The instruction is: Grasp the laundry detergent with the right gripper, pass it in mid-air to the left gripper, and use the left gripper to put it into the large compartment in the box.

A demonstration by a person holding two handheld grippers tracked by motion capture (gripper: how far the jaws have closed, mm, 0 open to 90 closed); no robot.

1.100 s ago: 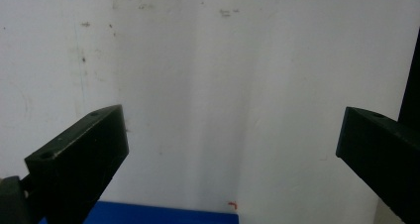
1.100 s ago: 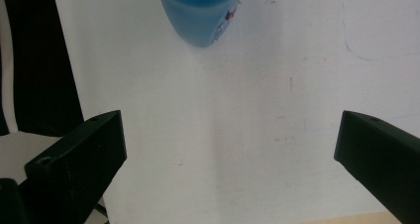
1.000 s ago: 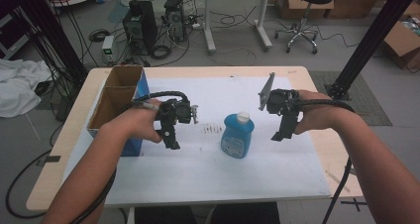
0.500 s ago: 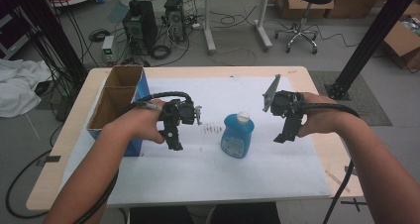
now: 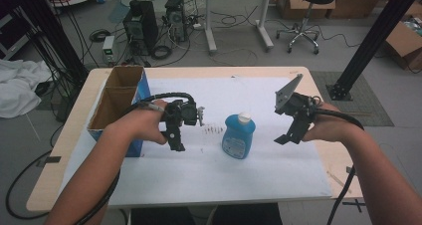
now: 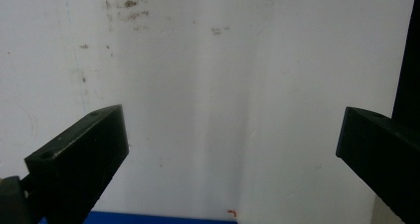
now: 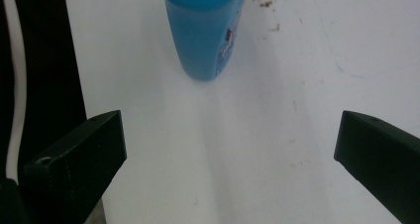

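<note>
White sheeting covered the wooden desk [image 5: 318,80] at the centre of the high view, with computer towers and cables on the grey floor along the upper edge. Both forearms rose from the bottom corners of that frame and bent inward. The left tool [image 5: 175,141] hung left of centre, angled down over the sheet, its flat black jaws spread wide and holding nothing; the left gripper view showed them over faintly stained white surface. The right tool [image 5: 284,138] sat right of centre, tilted down and leftward, likewise released and empty. Between them, near both but touching neither, stood the blue bottle [image 5: 238,136], smooth translucent plastic with a rounded body and white cap, upright. An open cardboard box [image 5: 110,103] with blue sides occupied the left edge.
</note>
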